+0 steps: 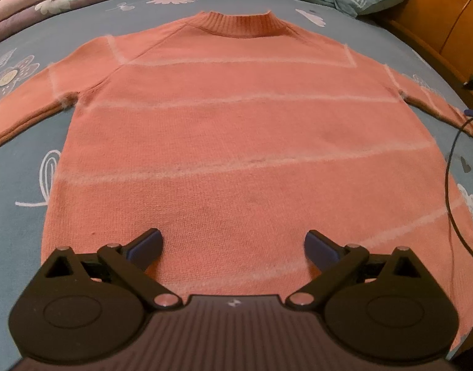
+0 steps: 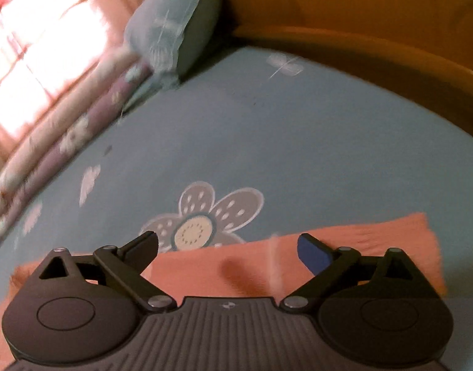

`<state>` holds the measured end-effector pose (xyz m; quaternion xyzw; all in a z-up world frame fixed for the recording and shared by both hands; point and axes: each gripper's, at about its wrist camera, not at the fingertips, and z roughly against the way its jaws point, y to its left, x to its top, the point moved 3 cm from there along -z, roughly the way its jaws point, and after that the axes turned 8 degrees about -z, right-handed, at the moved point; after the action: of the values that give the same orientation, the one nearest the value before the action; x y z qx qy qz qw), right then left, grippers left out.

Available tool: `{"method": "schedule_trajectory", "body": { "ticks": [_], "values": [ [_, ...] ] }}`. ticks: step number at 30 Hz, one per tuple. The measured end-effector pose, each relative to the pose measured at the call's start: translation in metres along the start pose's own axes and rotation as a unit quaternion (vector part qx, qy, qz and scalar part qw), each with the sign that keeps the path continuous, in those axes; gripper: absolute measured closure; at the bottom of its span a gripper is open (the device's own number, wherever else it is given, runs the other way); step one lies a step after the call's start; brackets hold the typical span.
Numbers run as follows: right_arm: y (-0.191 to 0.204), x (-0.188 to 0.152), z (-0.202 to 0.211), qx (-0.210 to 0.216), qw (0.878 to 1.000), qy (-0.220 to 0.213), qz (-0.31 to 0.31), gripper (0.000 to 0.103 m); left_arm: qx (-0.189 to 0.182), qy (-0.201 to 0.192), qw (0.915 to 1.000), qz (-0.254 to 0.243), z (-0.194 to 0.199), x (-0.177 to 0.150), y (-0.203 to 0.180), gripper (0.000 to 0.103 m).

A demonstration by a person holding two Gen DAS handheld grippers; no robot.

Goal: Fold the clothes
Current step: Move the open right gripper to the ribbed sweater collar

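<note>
Sweater (image 1: 236, 142) lies flat mid-bed (image 1: 20, 185); soft, limp knit, so we'd pinch its right sleeve (image 2: 360, 241) cuff. Left gripper (image 1: 233, 244) and right gripper (image 2: 227, 247) both gape, empty.

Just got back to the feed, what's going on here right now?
A person with a gripper in each hand is set to fold a salmon sweater that lies flat on the blue bedsheet, collar away from the camera and both sleeves spread out. The left gripper is open above the hem, holding nothing. The right gripper is open over one sleeve, which it has not gripped. No fold has been made yet.
</note>
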<state>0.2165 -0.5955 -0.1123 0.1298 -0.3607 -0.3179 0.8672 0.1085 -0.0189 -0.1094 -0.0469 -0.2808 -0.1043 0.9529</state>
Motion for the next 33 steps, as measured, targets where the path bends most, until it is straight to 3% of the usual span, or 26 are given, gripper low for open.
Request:
{"method": "schedule_trajectory", "body": {
  "ticks": [3, 4, 8, 11, 12, 13, 16, 22, 26, 29, 33],
  "values": [
    [-0.001, 0.005, -0.003, -0.081, 0.997, -0.018, 0.001, 0.006, -0.006, -0.005, 0.9999, 0.011, 0.001, -0.001, 0.002, 0.005],
    [0.005, 0.006, 0.002, -0.076, 0.997, -0.027, -0.008, 0.006, -0.006, -0.006, 0.9999, 0.012, 0.001, -0.001, 0.003, 0.004],
    [0.056, -0.008, 0.003, 0.015, 1.000, -0.010, 0.008, 0.010, 0.001, -0.003, 0.9999, 0.010, -0.001, 0.001, -0.001, 0.002],
    [0.102, -0.025, -0.004, 0.082, 0.996, 0.020, 0.032, 0.024, 0.010, -0.004, 0.9999, -0.002, -0.002, 0.000, -0.005, 0.001],
    [0.118, -0.032, -0.011, 0.094, 0.994, 0.034, 0.040, 0.031, 0.009, -0.006, 0.9999, -0.003, -0.001, -0.001, -0.005, 0.002],
    [0.136, -0.040, -0.019, 0.105, 0.992, 0.044, 0.049, 0.045, 0.009, -0.009, 0.9999, -0.004, 0.000, -0.002, -0.005, 0.002],
    [0.189, -0.066, -0.047, 0.118, 0.987, 0.078, 0.081, 0.064, 0.002, -0.018, 0.9998, 0.001, 0.002, -0.006, -0.002, 0.001],
    [0.289, -0.118, -0.073, 0.151, 0.963, 0.114, 0.194, 0.067, -0.013, -0.038, 0.9992, 0.000, 0.006, -0.013, 0.003, 0.001],
    [0.330, -0.143, -0.095, 0.132, 0.950, 0.143, 0.245, 0.066, -0.024, -0.050, 0.9985, 0.000, 0.008, -0.016, 0.006, 0.001],
    [0.339, -0.139, -0.102, 0.111, 0.946, 0.131, 0.275, 0.066, -0.028, -0.055, 0.9977, 0.029, 0.016, -0.012, 0.014, 0.002],
    [0.357, -0.121, -0.087, 0.142, 0.936, 0.093, 0.309, 0.066, -0.066, -0.099, 0.9906, 0.067, 0.032, 0.010, 0.032, 0.002]
  ]
}}
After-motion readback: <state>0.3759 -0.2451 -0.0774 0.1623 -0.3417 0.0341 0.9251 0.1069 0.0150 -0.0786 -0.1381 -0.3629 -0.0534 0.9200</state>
